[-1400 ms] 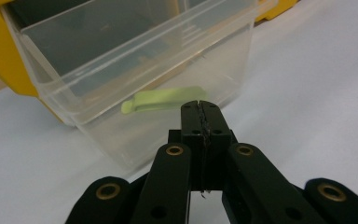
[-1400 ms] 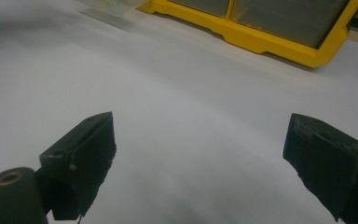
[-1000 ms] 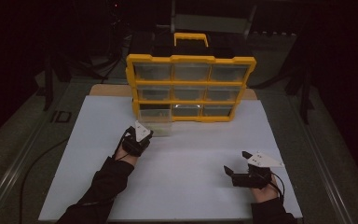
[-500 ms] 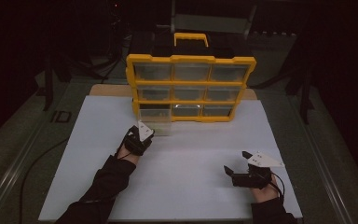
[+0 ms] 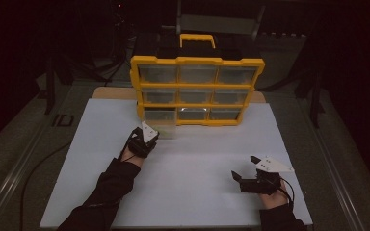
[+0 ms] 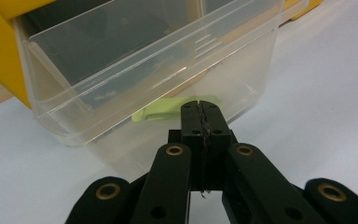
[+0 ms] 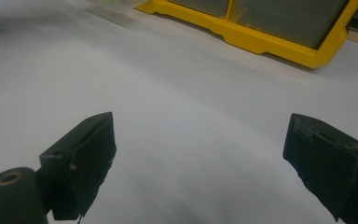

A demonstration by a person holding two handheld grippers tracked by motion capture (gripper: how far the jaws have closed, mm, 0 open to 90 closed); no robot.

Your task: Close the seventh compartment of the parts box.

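A yellow organizer (image 5: 196, 61) with clear drawers stands upright at the back of the white board (image 5: 192, 192). Its bottom-left drawer (image 5: 163, 129) is pulled out onto the board. In the left gripper view this clear drawer (image 6: 121, 74) holds a flat light-green piece (image 6: 163, 111). My left gripper (image 6: 199, 108) is shut, with its tips at the drawer's front wall and nothing between the jaws; in the high view the left gripper (image 5: 149, 135) sits just in front of that drawer. My right gripper (image 5: 244, 168) rests at the front right of the board, jaws wide open and empty (image 7: 200, 154).
The organizer's yellow base (image 7: 270, 42) lies ahead of the right gripper across bare white board. A black case with a yellow handle (image 5: 196, 41) stands behind the organizer. Metal rails (image 5: 332, 154) run along both sides of the board, and a cable (image 5: 38, 168) trails at the left.
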